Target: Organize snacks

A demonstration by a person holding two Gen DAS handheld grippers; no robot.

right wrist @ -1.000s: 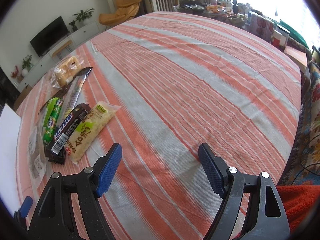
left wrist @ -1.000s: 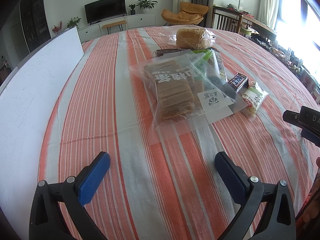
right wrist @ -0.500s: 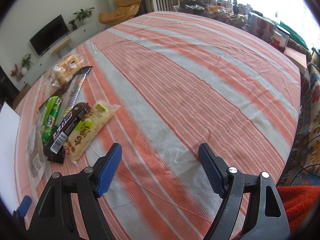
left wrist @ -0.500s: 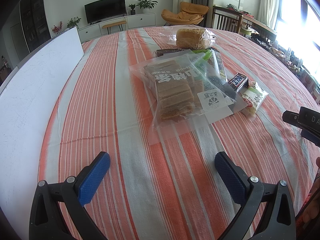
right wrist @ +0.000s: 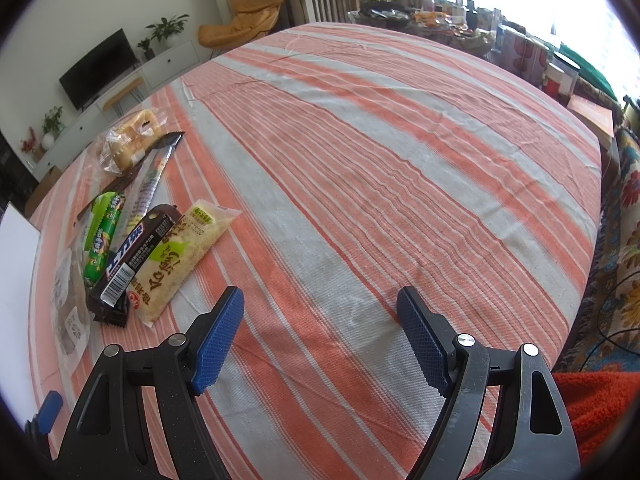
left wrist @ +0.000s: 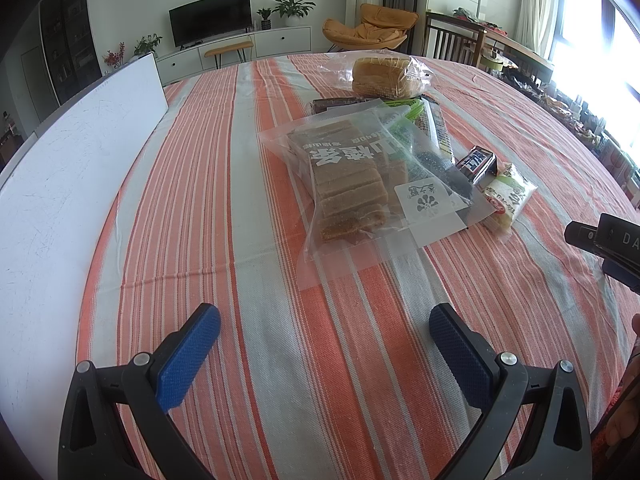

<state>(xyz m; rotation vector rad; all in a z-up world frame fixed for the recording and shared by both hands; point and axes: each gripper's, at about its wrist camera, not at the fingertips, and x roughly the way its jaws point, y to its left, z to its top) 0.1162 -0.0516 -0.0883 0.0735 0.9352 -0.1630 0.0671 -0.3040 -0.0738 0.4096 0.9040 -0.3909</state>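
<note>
both the black left gripper with blue pads and the matching right gripper gape wide, empty, over the orange-and-grey striped tablecloth. ahead of the left lies a clear plastic bag of brown cake slices printed with white chinese characters, long axis running away. a yellow-green chinese-lettered snack packet lies left of the right gripper, slanting away rightward.

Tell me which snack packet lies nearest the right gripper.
The pale yellow packet with green lettering. It lies closest to the right gripper, on the outer side of the pile; the dark bar and green packet lie beyond it.

Table: snacks cluster at 12 to 1 o'clock.
Bread bag: behind cluster.
Cake bag: foremost.
Board: at 9 o'clock.
</note>
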